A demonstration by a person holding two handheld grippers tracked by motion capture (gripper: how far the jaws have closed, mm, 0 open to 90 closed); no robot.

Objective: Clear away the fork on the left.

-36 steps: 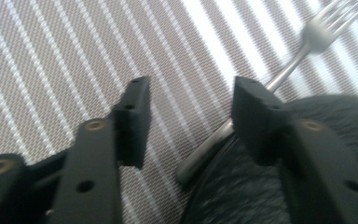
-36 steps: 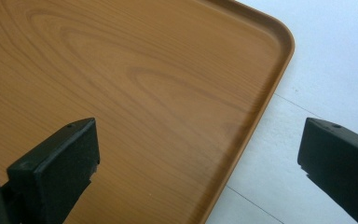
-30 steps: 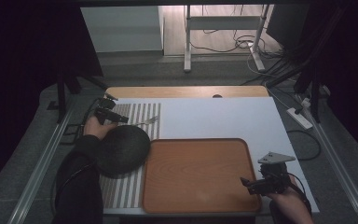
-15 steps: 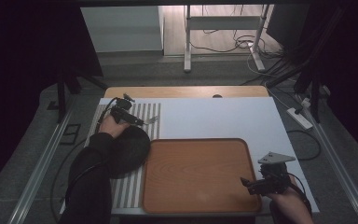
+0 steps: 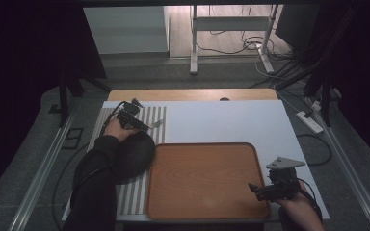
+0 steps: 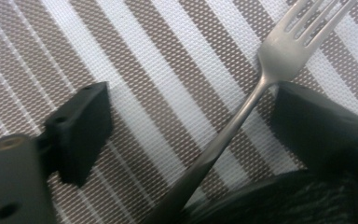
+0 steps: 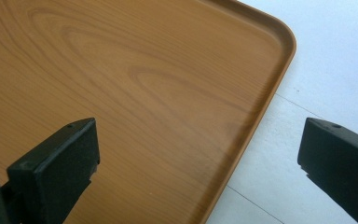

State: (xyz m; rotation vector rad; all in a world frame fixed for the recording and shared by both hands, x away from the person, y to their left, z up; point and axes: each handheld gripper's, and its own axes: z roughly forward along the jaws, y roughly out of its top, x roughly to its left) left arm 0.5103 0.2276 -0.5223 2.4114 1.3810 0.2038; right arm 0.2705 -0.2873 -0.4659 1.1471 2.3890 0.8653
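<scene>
With jaws spread, left gripper (image 6: 186,135) is straddled over the fork (image 6: 242,112) on the striped mat (image 6: 135,70), far-left | handle run diagonally between jaws, tines far | right gripper (image 7: 200,158) spread, parked over tray (image 7: 121,84) near-right corner.

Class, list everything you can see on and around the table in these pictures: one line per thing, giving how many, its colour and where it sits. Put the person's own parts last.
Fork: one, silver, on the striped mat between the open jaws of the left gripper, its handle end hidden behind the dark plate's rim.
Placemat: one, grey and white stripes, left part of the table.
Plate: one, dark, round, on the placemat beside the tray.
Tray: one, brown wood grain, front middle of the table, nothing on it.
Table: one, white top.
Power strip: one, white, on the floor to the right.
Left gripper: one, black, over the fork, open.
Right gripper: one, black, at the tray's right edge, open.
</scene>
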